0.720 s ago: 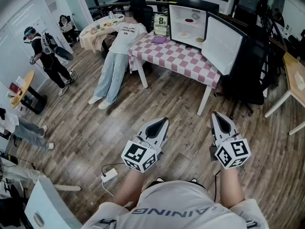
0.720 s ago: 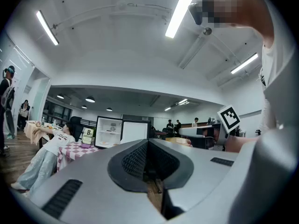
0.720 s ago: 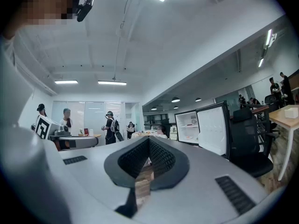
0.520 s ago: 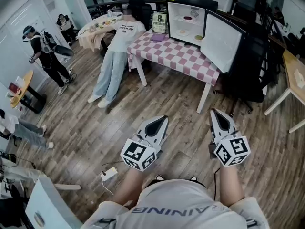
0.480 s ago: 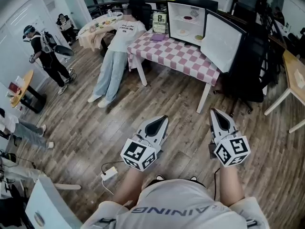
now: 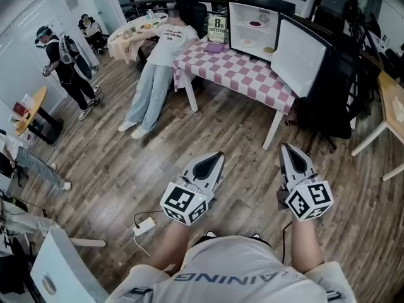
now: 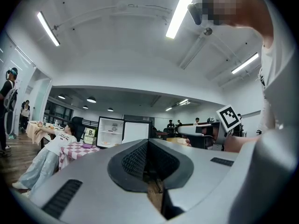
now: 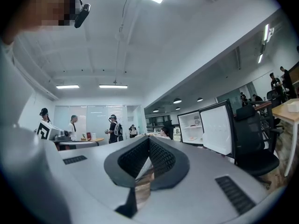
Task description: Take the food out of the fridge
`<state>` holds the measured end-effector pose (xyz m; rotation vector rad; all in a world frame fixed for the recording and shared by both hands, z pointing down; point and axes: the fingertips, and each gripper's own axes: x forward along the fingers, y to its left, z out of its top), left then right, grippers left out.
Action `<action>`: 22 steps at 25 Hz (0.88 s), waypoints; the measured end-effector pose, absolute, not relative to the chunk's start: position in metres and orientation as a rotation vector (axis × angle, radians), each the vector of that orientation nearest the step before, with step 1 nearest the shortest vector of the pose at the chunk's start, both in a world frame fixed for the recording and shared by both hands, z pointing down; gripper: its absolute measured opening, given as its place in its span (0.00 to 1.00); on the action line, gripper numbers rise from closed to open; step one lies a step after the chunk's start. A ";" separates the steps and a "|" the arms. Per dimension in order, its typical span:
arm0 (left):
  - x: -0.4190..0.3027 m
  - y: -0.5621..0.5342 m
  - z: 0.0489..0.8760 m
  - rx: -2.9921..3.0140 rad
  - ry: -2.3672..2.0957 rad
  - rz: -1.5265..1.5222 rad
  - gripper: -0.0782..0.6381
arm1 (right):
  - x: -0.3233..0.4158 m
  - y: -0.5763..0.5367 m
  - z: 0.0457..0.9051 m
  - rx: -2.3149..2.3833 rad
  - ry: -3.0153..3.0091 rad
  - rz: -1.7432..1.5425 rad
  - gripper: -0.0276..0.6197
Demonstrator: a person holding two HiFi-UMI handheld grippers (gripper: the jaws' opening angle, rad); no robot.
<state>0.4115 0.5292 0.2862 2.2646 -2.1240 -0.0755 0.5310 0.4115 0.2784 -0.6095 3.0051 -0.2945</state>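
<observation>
Not much has moved since a moment ago, the room just slides a touch rightward in the head view while both grippers stay level over the wood floor. Left gripper (image 6: 213,164) has its jaws together on nothing. Far ahead, the food (image 6: 255,24) sits on shelves in the open fridge (image 6: 252,34) on the checked table (image 6: 243,72). Right gripper (image 6: 291,156) is closed and empty too

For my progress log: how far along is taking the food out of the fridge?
Done: the small white fridge on the pink-checked table has its door open. In hand: nothing; the left hand-held gripper and right hand-held gripper are shut, empty, away from the table. Left: the plates of food sit inside.
</observation>
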 end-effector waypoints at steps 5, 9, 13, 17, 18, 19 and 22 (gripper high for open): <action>0.394 0.540 0.284 2.257 -2.141 -0.080 0.12 | 0.515 0.417 0.279 -0.610 3.007 -0.317 0.07; 0.376 0.555 0.285 2.257 -2.149 -0.084 0.12 | 0.497 0.431 0.281 -0.597 3.010 -0.316 0.07; 0.356 0.572 0.288 2.266 -2.145 -0.091 0.12 | 0.475 0.451 0.285 -0.595 3.013 -0.309 0.07; 0.339 0.583 0.291 2.269 -2.141 -0.095 0.12 | 0.456 0.466 0.289 -0.591 3.033 -0.295 0.07; 0.335 0.584 0.292 2.267 -2.140 -0.099 0.12 | 0.452 0.468 0.290 -0.594 3.040 -0.292 0.07; 0.331 0.585 0.293 2.265 -2.137 -0.104 0.12 | 0.448 0.469 0.290 -0.601 3.047 -0.289 0.07; 0.320 0.584 0.298 2.257 -2.126 -0.116 0.12 | 0.438 0.465 0.290 -0.617 3.057 -0.285 0.07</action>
